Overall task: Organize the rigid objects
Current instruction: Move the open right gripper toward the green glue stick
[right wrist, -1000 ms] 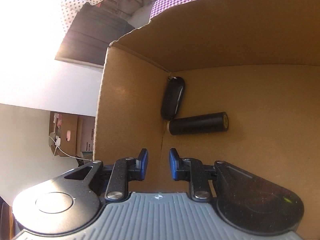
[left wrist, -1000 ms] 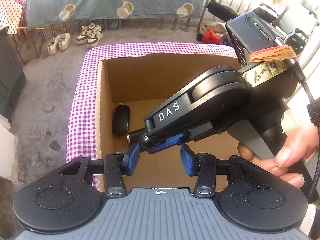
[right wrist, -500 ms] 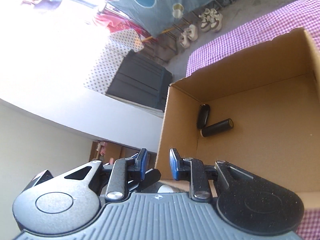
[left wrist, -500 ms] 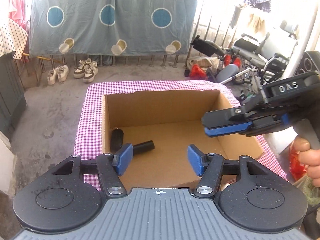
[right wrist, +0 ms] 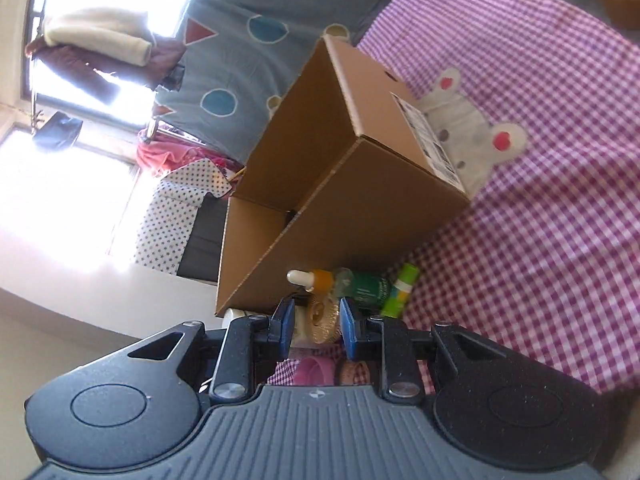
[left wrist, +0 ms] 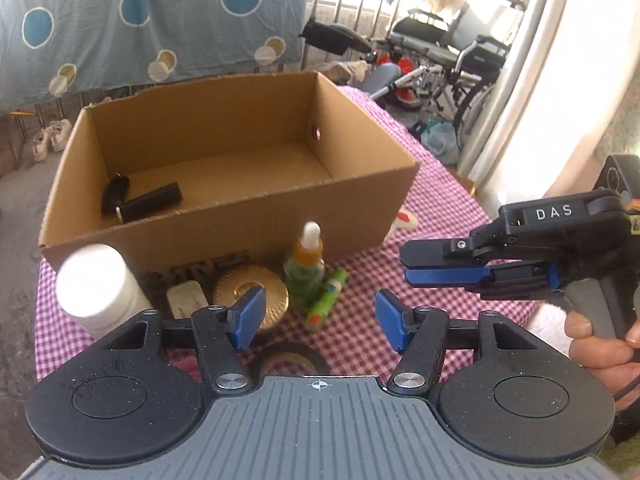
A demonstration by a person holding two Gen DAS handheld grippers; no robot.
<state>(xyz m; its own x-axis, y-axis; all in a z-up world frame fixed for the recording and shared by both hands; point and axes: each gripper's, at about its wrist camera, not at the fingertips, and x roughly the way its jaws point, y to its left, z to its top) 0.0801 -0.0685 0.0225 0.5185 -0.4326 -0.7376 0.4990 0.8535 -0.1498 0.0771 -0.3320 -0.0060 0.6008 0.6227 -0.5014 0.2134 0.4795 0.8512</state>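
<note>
Dropper bottle beyond open left claw; nothing gripped.

A blue-grey sheet with blue circles and cream patches hangs across a metal railing at the back. Pale sneakers stand on the grey concrete floor below it. To the right, a folded wheelchair stands beside a white curtain. Strong daylight floods through the windows, where clothes hang. The surface wears a purple gingham cloth.
</note>
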